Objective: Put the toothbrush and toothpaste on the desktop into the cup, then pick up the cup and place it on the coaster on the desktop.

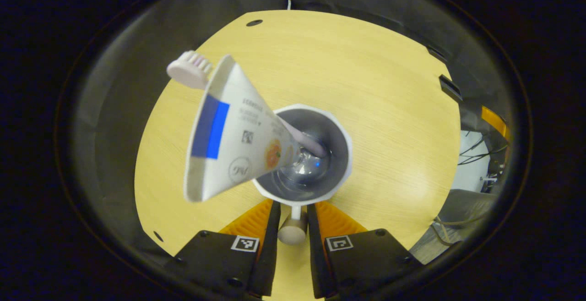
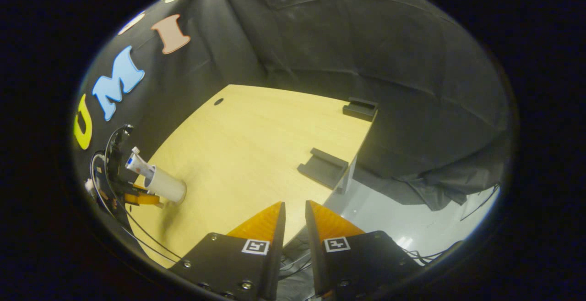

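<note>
Toothpaste [image 1: 233,131] and toothbrush [image 1: 190,68] both stand in your cup [image 1: 341,172], seen from above in the left gripper view; the tube leans out toward ten o'clock, and the brush head pokes up behind its crimped end. The brush's lower shaft runs down into the cup, and its very end is hard to make out against the shiny bottom. Your left hand-held gripper [image 1: 293,221] has its fingers clamped on the cup's handle [image 1: 293,230] at six o'clock of the rim. The cup's base is hidden, so you cannot tell whether it rests on the table [image 1: 375,76].

From the right gripper view, the cup [image 2: 165,185] appears far off at nine o'clock, tilted, with the left hand-held gripper [image 2: 139,197] beside it. Your right hand-held gripper [image 2: 294,221] holds nothing, fingers nearly together. Two dark blocks [image 2: 324,167] sit near the table's far edge.
</note>
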